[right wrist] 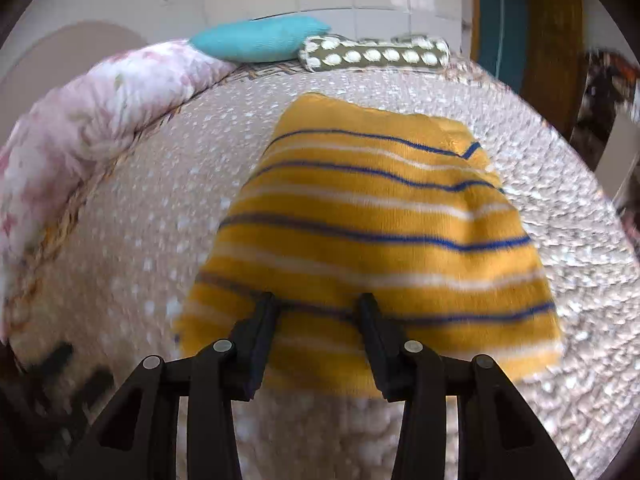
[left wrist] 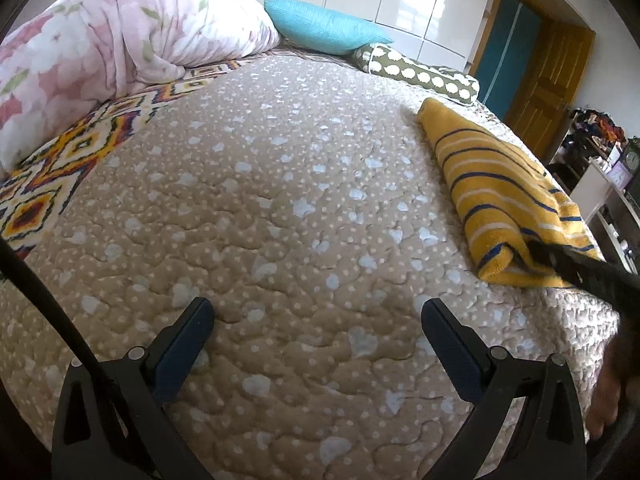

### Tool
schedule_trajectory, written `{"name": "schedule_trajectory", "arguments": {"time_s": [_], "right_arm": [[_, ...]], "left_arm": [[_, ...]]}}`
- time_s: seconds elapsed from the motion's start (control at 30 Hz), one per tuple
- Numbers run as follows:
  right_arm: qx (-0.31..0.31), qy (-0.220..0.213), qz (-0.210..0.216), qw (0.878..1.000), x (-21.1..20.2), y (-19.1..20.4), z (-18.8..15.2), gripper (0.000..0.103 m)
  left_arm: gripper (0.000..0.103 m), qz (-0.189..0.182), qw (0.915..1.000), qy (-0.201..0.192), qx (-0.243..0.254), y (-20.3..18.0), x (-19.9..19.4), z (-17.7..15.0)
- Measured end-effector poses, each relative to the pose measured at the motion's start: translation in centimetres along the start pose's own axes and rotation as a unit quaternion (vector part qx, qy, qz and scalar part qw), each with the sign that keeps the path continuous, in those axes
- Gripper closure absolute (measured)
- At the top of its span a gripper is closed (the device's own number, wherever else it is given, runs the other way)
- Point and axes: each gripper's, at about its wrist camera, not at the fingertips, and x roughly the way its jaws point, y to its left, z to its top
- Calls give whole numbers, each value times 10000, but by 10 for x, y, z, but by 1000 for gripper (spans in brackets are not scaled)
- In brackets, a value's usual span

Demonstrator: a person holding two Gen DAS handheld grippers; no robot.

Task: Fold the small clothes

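Note:
A folded yellow knit garment with blue and white stripes (right wrist: 372,216) lies on the beige quilted bedspread (right wrist: 132,248). It also shows in the left wrist view (left wrist: 500,196) at the right side of the bed. My right gripper (right wrist: 318,304) is open, its fingertips over the garment's near edge, not closed on it. It shows as a dark shape (left wrist: 560,264) at that edge in the left wrist view. My left gripper (left wrist: 318,312) is open and empty over bare bedspread (left wrist: 280,200), well left of the garment.
A pink floral duvet (left wrist: 100,40) is bunched along the far left. A turquoise pillow (left wrist: 324,26) and a green spotted bolster (left wrist: 420,70) lie at the head of the bed. A wooden door (left wrist: 548,76) and cluttered shelves (left wrist: 600,148) stand beyond the right edge.

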Motion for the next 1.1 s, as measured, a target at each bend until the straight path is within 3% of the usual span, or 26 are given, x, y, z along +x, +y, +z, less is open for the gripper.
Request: {"name": "schedule_trajectory", "arguments": {"time_s": [0.13, 0.33, 0.43, 0.5, 0.7, 1.1], "right_arm": [[-200, 124, -24, 9997, -23, 4, -29, 56], [707, 317, 59, 9970, -34, -37, -64, 56], [947, 199, 126, 9952, -37, -50, -74, 55], [943, 177, 112, 9953, -37, -51, -75, 55], [666, 83, -54, 9977, -32, -34, -74, 38], [530, -31, -124, 9985, -29, -27, -77, 33]], "left_arm": [[0, 132, 9998, -11, 122, -3, 3, -2], [0, 425, 9984, 7, 364, -12, 9, -6], [0, 515, 9978, -18, 427, -14, 10, -7], [0, 557, 9974, -35, 447, -15, 10, -8], [0, 614, 9969, -51, 479, -17, 11, -8], [0, 624, 9969, -45, 487, -17, 12, -9]]}}
